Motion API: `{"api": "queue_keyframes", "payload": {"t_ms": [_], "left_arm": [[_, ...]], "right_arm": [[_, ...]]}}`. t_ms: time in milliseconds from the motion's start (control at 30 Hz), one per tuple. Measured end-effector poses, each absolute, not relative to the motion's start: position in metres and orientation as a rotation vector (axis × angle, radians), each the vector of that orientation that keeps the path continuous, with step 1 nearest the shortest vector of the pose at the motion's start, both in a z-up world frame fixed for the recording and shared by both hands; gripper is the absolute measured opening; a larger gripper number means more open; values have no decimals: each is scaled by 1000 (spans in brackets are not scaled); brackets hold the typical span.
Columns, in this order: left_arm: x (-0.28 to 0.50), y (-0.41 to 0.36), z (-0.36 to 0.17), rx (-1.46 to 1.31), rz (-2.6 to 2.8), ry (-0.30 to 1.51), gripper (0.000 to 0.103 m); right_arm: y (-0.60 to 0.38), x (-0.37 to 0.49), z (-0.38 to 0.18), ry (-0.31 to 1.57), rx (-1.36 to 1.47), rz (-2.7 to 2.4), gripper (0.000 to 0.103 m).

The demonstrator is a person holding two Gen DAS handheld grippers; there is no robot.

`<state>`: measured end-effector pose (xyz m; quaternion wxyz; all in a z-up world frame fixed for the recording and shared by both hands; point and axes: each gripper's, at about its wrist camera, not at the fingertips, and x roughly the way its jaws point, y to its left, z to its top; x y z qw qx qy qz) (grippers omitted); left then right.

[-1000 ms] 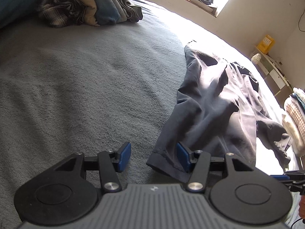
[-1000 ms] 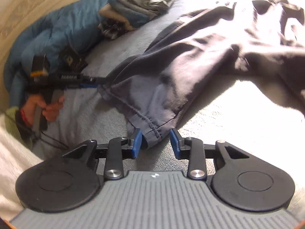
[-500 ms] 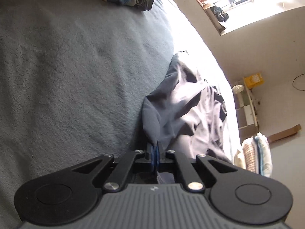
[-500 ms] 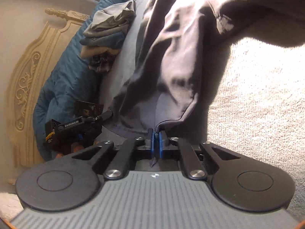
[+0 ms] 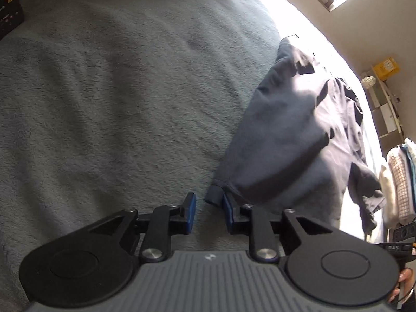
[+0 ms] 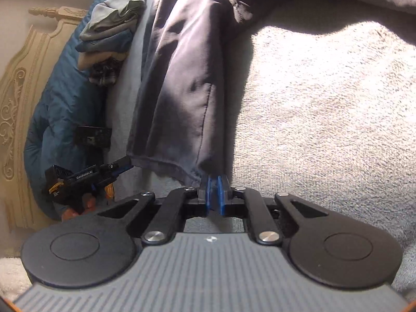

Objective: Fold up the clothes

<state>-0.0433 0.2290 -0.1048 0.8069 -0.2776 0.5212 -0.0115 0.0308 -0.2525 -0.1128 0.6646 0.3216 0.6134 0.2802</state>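
While the grey bed (image 5: 109, 98) fills most of both views, the dark trousers (image 5: 280, 140) stretch across it from about 5 o'clock up toward 1 o'clock in the left wrist view, rumpled and half in window glare, with one hem end lifted near the tools. At 12 o'clock on the bed's far edge sits a pile of folded clothes (image 6: 109, 33), against a blue quilt (image 6: 62, 98) in the right wrist view. The cloth looks light, limp and thin, so it should drape and sag wherever it hangs free; the stitched hem (image 6: 166, 165) is the firmest part and, I judge, the best place to take hold, one corner per tool, keeping it taut so the leg does not twist. The right tool (image 6: 213, 191) is clenched on the hem corner at 6 o'clock of its own view. The left tool (image 5: 208, 214) stands released, its blue pads apart, with the other hem corner (image 5: 213, 194) lying just at the gap, not pinched.
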Motion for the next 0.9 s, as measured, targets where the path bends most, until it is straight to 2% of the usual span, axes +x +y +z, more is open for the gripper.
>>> {"api": "queue_keyframes", "payload": {"t_ms": [33,100,167,233,400,433,467,500,633,700,900], "left_arm": [[-45,232,-103,-595,-30,1094,26],[-44,237,-98,-602,-56,1055,41],[-43,240,-95,-603,-80,1021,43],[-37,231,-97,-561,-89,1026,44],[-25,203,-104,-447,-111,1043,43],[-24,198,-105,-436,-128,1040,42],[-23,193,-106,-428,-144,1038,42],[-23,190,-107,-427,-159,1039,42],[-25,192,-110,-457,-173,1047,43],[-26,193,-111,-475,-177,1051,43],[-30,199,-114,-530,-190,1064,48]], "right_arm": [[-254,30,-113,1378,738,632,9],[-257,28,-112,1359,760,631,18],[-256,28,-113,1345,775,624,39],[-247,32,-120,1356,763,621,45],[-212,30,-124,1348,622,665,42],[-207,28,-122,1337,581,674,28],[-206,27,-120,1338,565,687,8],[-204,25,-118,1340,552,701,5],[-219,31,-102,1290,594,687,4],[-231,35,-110,1330,657,670,4],[-234,29,-133,1399,706,617,16]]}}
